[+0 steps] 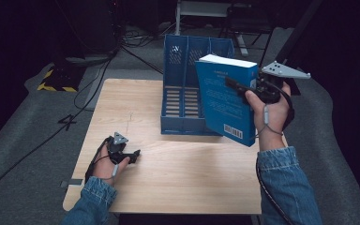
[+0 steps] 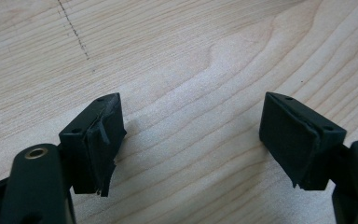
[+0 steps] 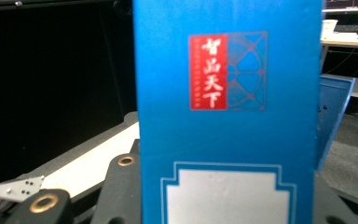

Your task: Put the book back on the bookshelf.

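Observation:
A thick blue book (image 1: 225, 101) hangs upright and slightly tilted in the air over the right side of the wooden table (image 1: 178, 178). My right gripper (image 1: 234, 86) is shut on it, with one black jaw lying across its back cover above the barcode. In the right gripper view the book's spine (image 3: 228, 116), with a red label, stands between the jaws. A blue file rack (image 1: 187, 93) with several slots stands just behind the book. My left gripper (image 1: 133, 154) rests near the table's front left, open, with bare wood between its pads (image 2: 191, 135).
Dark carpet surrounds the table, with cables running along the floor at the left (image 1: 89, 93). A yellow-and-black striped block (image 1: 54, 79) lies at the back left. One blue wall of the rack (image 3: 333, 116) shows past the book's right edge.

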The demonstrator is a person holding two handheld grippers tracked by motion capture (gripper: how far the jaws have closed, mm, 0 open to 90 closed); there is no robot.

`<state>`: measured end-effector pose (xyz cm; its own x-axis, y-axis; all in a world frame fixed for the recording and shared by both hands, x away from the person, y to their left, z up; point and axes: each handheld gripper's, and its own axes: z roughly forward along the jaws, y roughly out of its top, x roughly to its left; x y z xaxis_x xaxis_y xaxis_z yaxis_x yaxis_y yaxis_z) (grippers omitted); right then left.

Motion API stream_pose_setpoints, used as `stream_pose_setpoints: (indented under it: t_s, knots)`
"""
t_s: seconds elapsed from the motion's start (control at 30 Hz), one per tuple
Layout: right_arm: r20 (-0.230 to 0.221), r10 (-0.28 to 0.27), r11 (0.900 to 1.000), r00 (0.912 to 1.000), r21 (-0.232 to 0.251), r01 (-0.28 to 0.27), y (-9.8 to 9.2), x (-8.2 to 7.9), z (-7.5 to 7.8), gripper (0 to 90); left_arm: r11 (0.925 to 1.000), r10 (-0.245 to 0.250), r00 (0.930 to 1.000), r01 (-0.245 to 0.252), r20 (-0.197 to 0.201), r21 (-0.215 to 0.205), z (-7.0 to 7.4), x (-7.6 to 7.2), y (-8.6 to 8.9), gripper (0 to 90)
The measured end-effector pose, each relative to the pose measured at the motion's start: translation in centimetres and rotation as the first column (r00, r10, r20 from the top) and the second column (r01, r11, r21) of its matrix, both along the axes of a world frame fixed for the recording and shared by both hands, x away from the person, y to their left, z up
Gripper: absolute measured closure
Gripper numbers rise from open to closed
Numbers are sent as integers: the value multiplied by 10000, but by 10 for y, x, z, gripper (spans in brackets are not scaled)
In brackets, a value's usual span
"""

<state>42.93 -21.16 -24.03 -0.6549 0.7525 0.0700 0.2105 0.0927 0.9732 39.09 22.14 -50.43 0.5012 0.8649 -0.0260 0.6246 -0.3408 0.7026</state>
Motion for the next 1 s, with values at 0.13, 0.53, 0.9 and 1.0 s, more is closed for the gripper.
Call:
stream_pose_setpoints:
  t_s: [0.13,0.53,0.9,1.0]
  knots:
    - [-50,130,9999,9999,112,-129,-1,18,2,617,10000,-71,10000,71,-26,21,0,0,1,226]
    - [-125,-617,9973,9980,379,621,-7,61,0,617,10000,-45,10000,45,-27,16,0,1,1,225]
    - [-360,-676,9955,9971,633,698,-13,93,-10,616,10000,-47,10000,47,-9,64,0,1,0,225]
    - [-470,-768,9941,9959,728,801,-14,102,-15,616,10000,-37,10000,37,-8,48,0,1,0,225]
